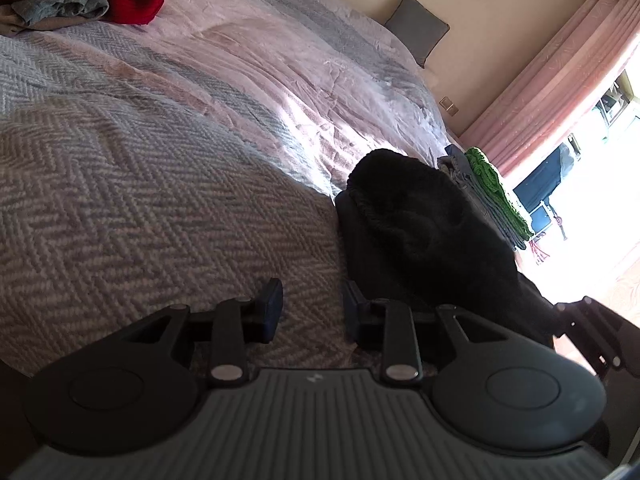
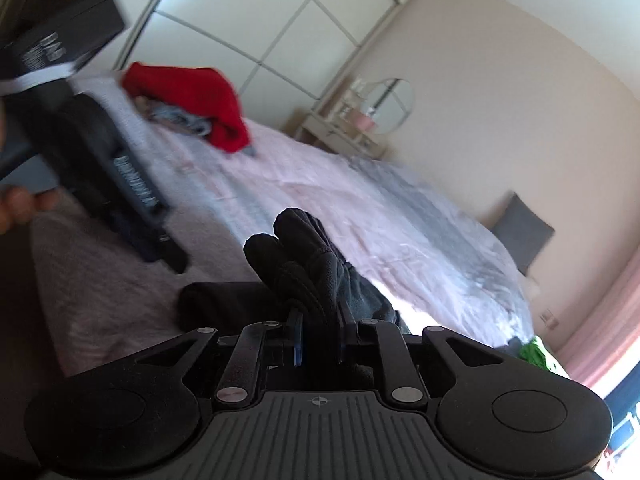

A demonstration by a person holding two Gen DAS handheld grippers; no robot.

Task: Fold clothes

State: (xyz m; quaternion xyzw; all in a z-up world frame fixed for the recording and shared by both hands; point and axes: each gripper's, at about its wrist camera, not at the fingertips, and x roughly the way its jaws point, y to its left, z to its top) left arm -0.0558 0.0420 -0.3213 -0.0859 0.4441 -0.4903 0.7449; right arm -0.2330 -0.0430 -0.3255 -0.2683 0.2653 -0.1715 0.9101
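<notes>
**A:** What do I have nearest on the right?

**B:** My right gripper (image 2: pixel 318 340) is clamped on a bunch of black garment (image 2: pixel 304 264); the cloth stands up between the blue pads (image 2: pixel 297 344) in thick folds, and a rolled part lies on the bed just left of the fingers.

**A:** And my left?

**B:** My left gripper (image 1: pixel 310 308) has its jaws parted with nothing between them; I see bare blanket (image 1: pixel 140 200) through the gap; the right finger (image 1: pixel 354 304) sits just beside the edge of the black garment (image 1: pixel 420 220), though I cannot tell whether it touches.

**A:** Where does the garment lie?

**B:** On the herringbone blanket at the near end of the bed, heaped to the right of my left gripper; in the right view the left gripper's body (image 2: pixel 100 168) hangs over the blanket at the left, blurred, with a hand (image 2: pixel 20 204) on its handle.

**A:** Beyond that?

**B:** A folded stack (image 1: pixel 492 192) sits behind the black heap, grey pieces with a green one on its far side; then the pale pink cover (image 1: pixel 300 72) stretches on, sunlit in part; a red garment (image 2: pixel 192 100) lies over a grey-blue one at the far left edge of the bed.

**A:** Farthest?

**B:** A grey cushion (image 1: pixel 418 26) leans on the wall; pink curtains (image 1: pixel 560 80) hang by a bright window; a dressing table with a round mirror (image 2: pixel 384 106) stands against the wall.
</notes>
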